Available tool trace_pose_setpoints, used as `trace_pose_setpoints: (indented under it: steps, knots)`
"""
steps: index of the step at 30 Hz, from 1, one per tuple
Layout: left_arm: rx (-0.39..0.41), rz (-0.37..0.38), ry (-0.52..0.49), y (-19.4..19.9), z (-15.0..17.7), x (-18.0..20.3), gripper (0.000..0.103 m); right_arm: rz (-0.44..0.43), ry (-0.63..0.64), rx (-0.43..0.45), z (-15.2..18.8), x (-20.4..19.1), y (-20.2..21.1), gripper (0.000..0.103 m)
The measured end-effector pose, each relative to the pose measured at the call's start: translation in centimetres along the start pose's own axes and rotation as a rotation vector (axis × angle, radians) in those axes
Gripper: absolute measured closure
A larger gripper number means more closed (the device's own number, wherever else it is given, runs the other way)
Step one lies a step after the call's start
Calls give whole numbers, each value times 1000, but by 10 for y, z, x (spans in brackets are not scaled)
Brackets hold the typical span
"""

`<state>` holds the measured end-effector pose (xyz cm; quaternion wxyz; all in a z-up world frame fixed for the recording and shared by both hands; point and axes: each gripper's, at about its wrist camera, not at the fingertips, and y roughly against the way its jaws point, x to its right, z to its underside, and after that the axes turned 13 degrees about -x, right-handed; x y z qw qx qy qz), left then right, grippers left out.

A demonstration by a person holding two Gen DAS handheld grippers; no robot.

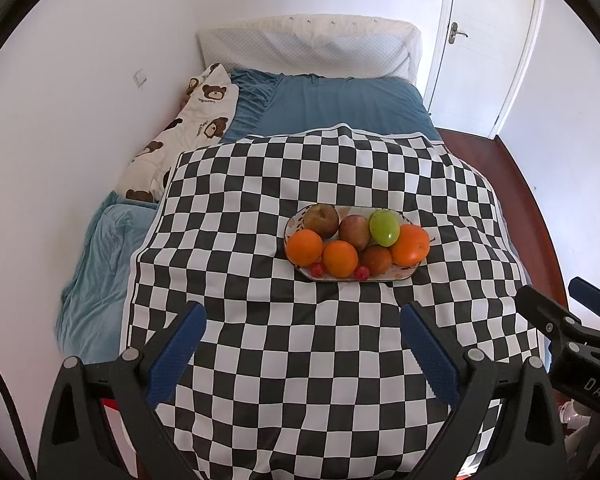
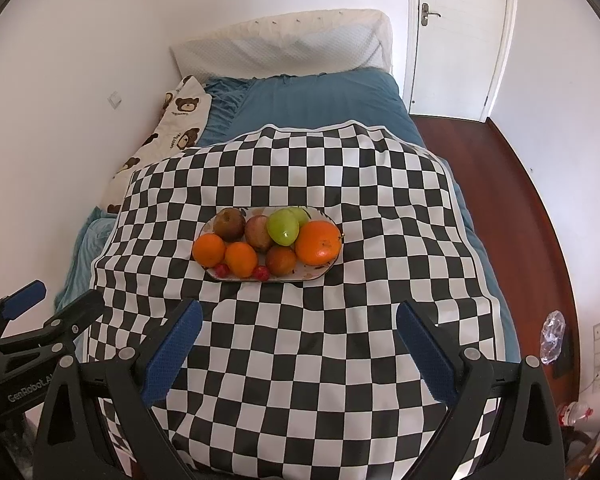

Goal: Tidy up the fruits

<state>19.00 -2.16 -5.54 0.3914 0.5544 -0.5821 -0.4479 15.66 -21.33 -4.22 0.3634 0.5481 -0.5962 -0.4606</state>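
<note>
A white patterned plate (image 1: 400,277) (image 2: 312,275) sits on a black-and-white checkered cloth (image 1: 300,360) (image 2: 300,360) on a bed. It holds several fruits: oranges (image 1: 305,247) (image 2: 209,250), a large orange (image 1: 410,245) (image 2: 318,242), brownish apples (image 1: 321,221) (image 2: 229,224), a green fruit (image 1: 385,227) (image 2: 283,227) and small red fruits (image 1: 317,269) (image 2: 261,273). My left gripper (image 1: 302,316) is open and empty, in front of the plate. My right gripper (image 2: 299,314) is open and empty, also short of the plate. Each gripper shows at the edge of the other's view (image 1: 580,312) (image 2: 40,312).
The bed has a blue sheet (image 1: 340,104) (image 2: 320,96), a bear-print quilt (image 1: 180,136) (image 2: 172,128) at the left against the wall, and a white padded headboard (image 1: 308,46) (image 2: 284,42). A white door (image 1: 484,48) (image 2: 456,36) and red-brown floor (image 1: 512,184) (image 2: 520,200) lie right.
</note>
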Motion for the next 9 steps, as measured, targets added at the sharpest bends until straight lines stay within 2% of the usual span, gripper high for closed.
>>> trace_pose_setpoints:
  steps: [9]
  knots:
    - [17, 2, -3, 1, 0, 1, 4, 0, -1, -6, 2, -4, -1, 3]
